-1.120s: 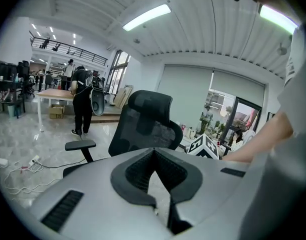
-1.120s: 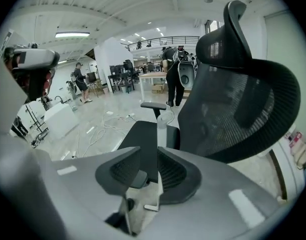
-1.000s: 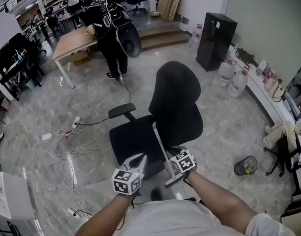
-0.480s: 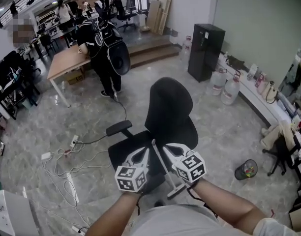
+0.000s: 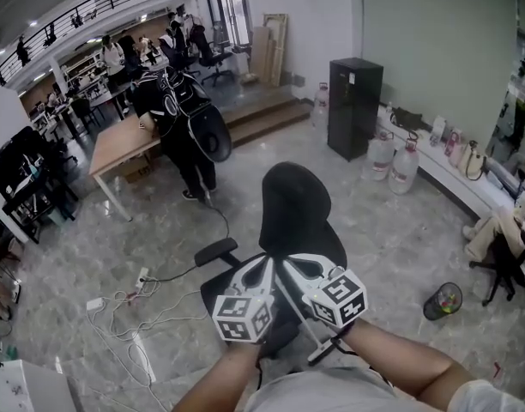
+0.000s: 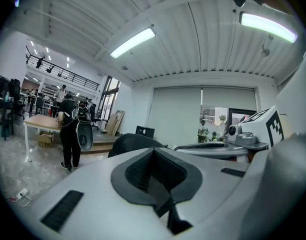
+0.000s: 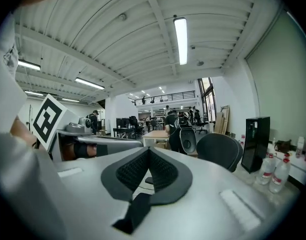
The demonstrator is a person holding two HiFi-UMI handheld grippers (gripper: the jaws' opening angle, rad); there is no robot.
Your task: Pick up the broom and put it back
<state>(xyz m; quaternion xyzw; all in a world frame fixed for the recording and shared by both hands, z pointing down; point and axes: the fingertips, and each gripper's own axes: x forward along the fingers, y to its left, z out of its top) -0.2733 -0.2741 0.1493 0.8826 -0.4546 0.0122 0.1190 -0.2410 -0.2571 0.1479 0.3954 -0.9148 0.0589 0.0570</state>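
Broom [image 5: 312,343], white handle resting against office chair [image 5: 297,209] seat just below both grippers, looks light, stiff & smooth, so prob. best pinched firmly mid-handle; left gripper [image 5: 264,264] & right gripper [image 5: 289,261] both have jaws closed w/ nothing between them.

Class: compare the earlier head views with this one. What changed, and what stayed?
The left gripper and right gripper both rose, staying side by side; the right one's jaws have shut. The chair and the person at the table stayed put.
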